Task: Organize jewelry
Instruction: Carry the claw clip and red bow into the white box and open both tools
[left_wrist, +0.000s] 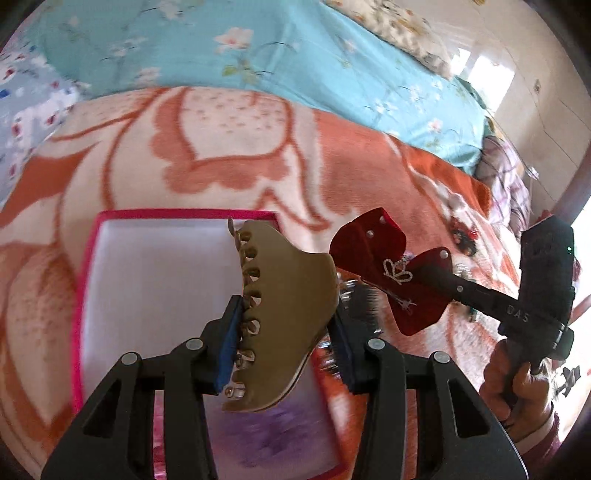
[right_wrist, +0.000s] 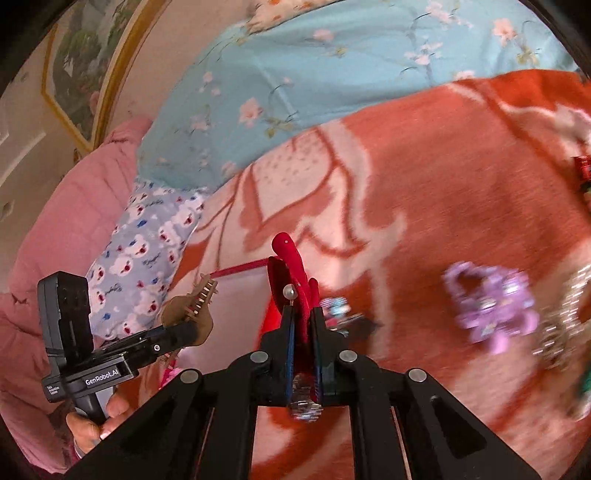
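My left gripper (left_wrist: 286, 332) is shut on a tan claw hair clip (left_wrist: 284, 310), held above a pink-rimmed white box (left_wrist: 86, 295) on the blanket. In the same view my right gripper (left_wrist: 432, 280) comes in from the right, shut on a red velvet bow clip (left_wrist: 362, 247) with a rhinestone crown. Seen from the right wrist, my right gripper (right_wrist: 303, 325) pinches the red bow (right_wrist: 291, 258) edge-on. My left gripper (right_wrist: 184, 328) with the tan clip (right_wrist: 192, 306) shows at the left, beside the box's pink rim (right_wrist: 240, 268).
An orange and cream blanket (right_wrist: 443, 166) covers the bed. A purple hair clip (right_wrist: 487, 306), sparkly pieces (right_wrist: 561, 325) and other small accessories (right_wrist: 336, 308) lie on it at the right. A blue floral quilt (left_wrist: 258, 55) and pillows lie behind. A hand (right_wrist: 92, 424) holds the left gripper's handle.
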